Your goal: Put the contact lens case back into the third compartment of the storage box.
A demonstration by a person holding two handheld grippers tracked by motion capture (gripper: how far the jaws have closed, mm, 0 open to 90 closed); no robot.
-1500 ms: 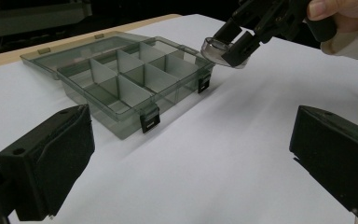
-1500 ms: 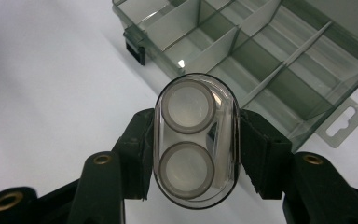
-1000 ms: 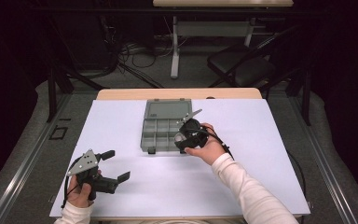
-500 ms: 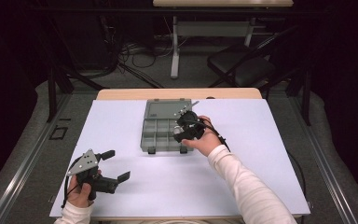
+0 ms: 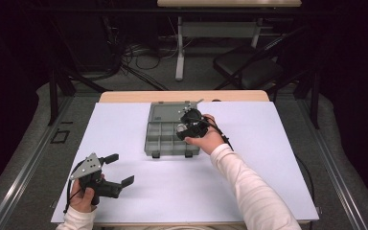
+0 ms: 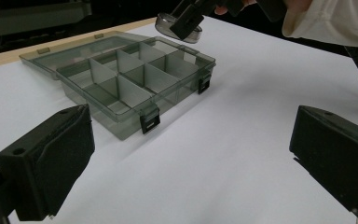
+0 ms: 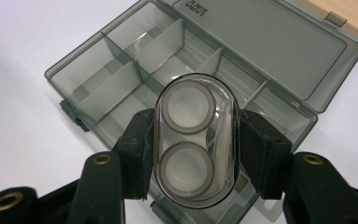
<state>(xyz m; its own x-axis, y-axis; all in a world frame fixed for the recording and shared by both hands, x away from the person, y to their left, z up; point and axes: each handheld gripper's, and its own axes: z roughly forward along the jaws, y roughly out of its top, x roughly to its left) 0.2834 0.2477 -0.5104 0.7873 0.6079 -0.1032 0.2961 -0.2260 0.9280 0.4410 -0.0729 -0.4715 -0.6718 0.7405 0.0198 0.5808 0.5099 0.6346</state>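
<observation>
A smoky grey compartment box [image 5: 163,139] lies open on the white table, its lid [image 7: 270,51] folded flat behind it. My right gripper [image 5: 189,125] hovers over the box's right side, shut on a clear oval case [image 7: 196,140] with two round wells. Both pads [image 7: 137,144] press the case's long sides. From the left gripper view, the oval case [image 6: 179,25] hangs above the box [image 6: 121,79]. My left gripper [image 5: 120,168] rests at the front left of the table, open, with nothing between its jaws [image 6: 191,154].
The white sheet [image 5: 268,158] covers the table, with a wooden strip [image 5: 124,97] along the far edge. The box's dividers [image 7: 116,86] form several compartments with nothing in them. A chair [image 5: 249,67] and cables stand on the floor beyond the table.
My right hand has carried the oval case away from the person and slightly left, from the box's right edge to above its compartments. The left gripper has stayed still.
</observation>
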